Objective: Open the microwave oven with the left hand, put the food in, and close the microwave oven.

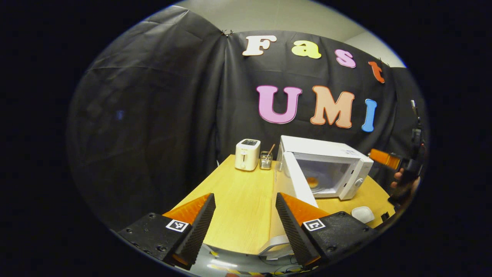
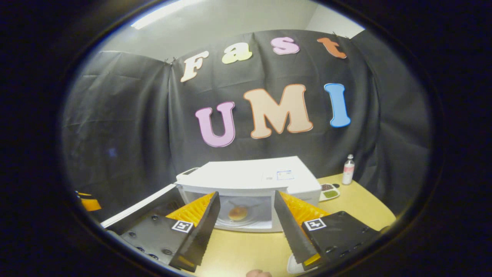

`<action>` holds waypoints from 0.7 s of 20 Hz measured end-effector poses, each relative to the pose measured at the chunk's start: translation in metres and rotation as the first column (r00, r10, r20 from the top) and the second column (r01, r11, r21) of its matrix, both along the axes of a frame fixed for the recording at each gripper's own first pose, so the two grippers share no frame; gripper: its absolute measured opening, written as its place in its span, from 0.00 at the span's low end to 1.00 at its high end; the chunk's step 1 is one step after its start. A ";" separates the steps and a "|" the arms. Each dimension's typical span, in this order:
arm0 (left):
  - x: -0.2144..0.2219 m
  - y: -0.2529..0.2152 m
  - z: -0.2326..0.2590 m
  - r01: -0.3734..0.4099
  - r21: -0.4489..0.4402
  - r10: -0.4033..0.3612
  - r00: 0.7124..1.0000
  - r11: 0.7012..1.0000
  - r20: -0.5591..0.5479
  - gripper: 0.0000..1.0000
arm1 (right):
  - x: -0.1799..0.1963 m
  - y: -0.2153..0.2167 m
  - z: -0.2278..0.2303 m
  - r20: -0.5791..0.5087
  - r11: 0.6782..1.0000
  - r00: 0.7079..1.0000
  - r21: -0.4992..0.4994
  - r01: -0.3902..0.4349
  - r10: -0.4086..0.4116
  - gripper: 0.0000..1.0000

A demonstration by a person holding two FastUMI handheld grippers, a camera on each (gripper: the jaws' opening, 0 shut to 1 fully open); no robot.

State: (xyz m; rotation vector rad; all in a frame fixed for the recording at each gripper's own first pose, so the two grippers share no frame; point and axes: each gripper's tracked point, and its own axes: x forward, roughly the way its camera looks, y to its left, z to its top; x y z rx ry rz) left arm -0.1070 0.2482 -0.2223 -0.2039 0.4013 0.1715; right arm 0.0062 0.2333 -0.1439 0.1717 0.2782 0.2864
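The white microwave oven (image 1: 326,154) (image 2: 250,177) stands on the wooden table with its door (image 1: 298,181) (image 2: 142,209) swung open to the left. Inside, a round orange-brown piece of food (image 1: 312,181) (image 2: 238,212) lies on the glass turntable. My left gripper (image 1: 246,223) is open over the table's near left part, well short of the door, with nothing between its fingers. My right gripper (image 2: 246,227) is open in front of the oven's mouth, its fingers framing the food from a distance. In the left gripper view it appears to the right of the oven (image 1: 386,158), held by a hand.
A white toaster (image 1: 247,154) and a small wire holder (image 1: 265,159) stand at the table's (image 1: 238,204) back left. A white round object (image 1: 363,214) lies near the front right edge. A bottle (image 2: 348,169) and a small sauce tray (image 2: 329,191) sit right of the oven.
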 end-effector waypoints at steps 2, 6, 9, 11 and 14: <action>-0.007 0.016 -0.021 -0.053 0.014 0.054 0.996 0.998 -0.069 0.86 | -0.007 -0.020 0.009 0.022 0.999 1.000 -0.036 0.004 -0.004 0.83; -0.021 0.029 -0.065 -0.156 0.021 0.157 0.968 0.988 -0.195 0.17 | -0.001 -0.055 0.030 0.063 0.998 0.998 -0.057 0.020 -0.017 0.89; -0.032 0.013 -0.090 -0.194 0.001 0.188 0.947 0.981 -0.262 0.01 | 0.010 -0.078 0.053 0.091 0.999 0.996 -0.045 0.030 -0.026 0.89; -0.030 -0.017 -0.092 -0.187 -0.053 0.167 0.949 0.981 -0.267 0.00 | 0.022 -0.094 0.077 0.143 0.998 0.989 -0.056 0.036 -0.028 0.88; -0.029 -0.036 -0.097 -0.182 -0.016 0.170 0.944 0.983 -0.283 0.01 | 0.035 -0.111 0.106 0.184 0.998 0.983 -0.057 0.031 -0.020 0.84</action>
